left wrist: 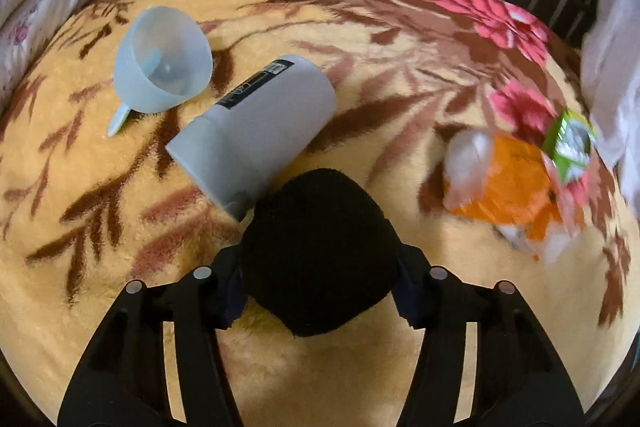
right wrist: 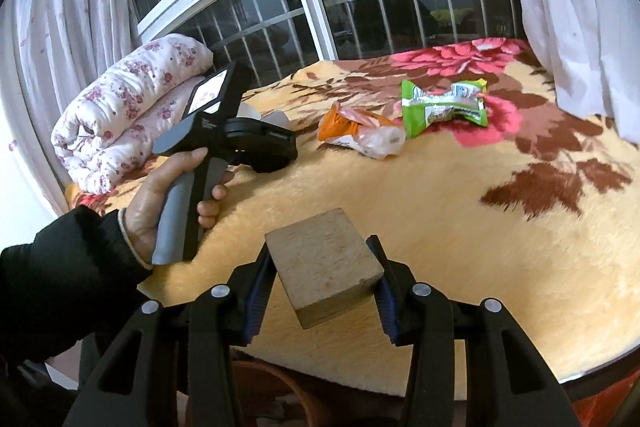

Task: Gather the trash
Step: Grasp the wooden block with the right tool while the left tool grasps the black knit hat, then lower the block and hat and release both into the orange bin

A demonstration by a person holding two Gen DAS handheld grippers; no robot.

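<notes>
Left tongs (left wrist: 320, 291) around black ball (left wrist: 316, 251)

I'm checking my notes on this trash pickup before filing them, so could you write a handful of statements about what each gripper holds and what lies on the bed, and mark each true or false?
1. The right gripper is clamped on a tan wooden block. True.
2. The left gripper has a fuzzy black rounded object between its fingers. True.
3. The green snack wrapper lies inside the pale blue plastic funnel. False: it lies on the floral yellow blanket, beside the orange and white crumpled packet.
4. The grey cylindrical container stands upright. False: it lies on its side.
5. The funnel lies beside the grey container. True.
</notes>
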